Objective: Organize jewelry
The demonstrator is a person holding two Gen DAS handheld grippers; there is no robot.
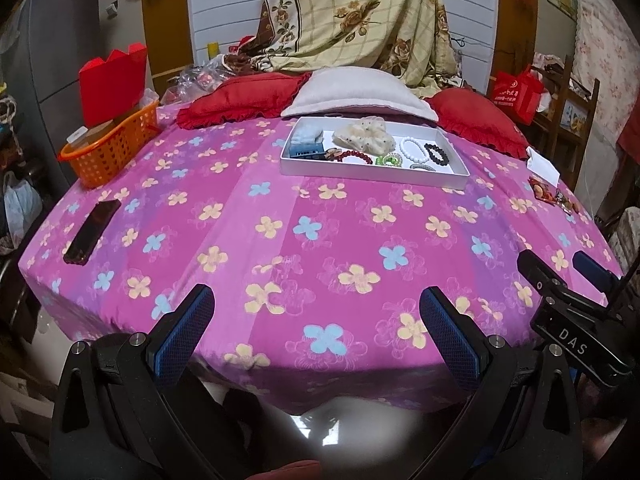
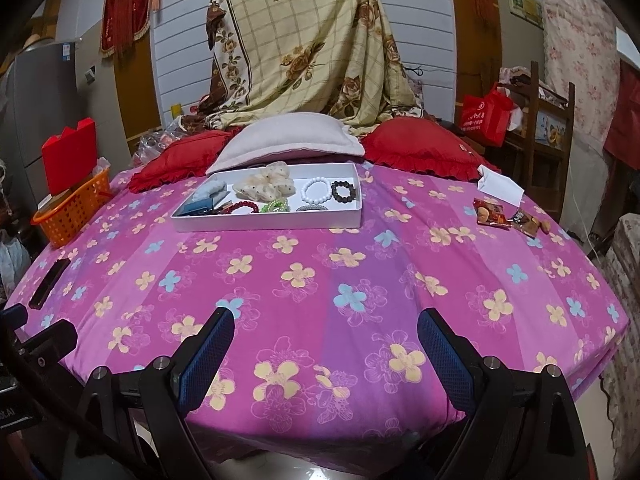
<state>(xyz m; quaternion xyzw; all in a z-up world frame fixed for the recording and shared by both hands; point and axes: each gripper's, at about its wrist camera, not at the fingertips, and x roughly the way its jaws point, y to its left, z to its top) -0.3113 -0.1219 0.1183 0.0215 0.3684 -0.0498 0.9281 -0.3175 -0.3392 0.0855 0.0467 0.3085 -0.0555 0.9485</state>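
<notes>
A white tray lies far back on the pink flowered bed. In it are a cream scrunchie, a white bead bracelet, a black bead bracelet, a red bead bracelet, a green bracelet, a silver band and a blue item. My left gripper and right gripper are open and empty over the bed's near edge, far from the tray. The right gripper also shows in the left wrist view.
An orange basket with a red box sits at the bed's left edge. A dark phone lies at left. Snack packets and white paper lie at right. Pillows line the back.
</notes>
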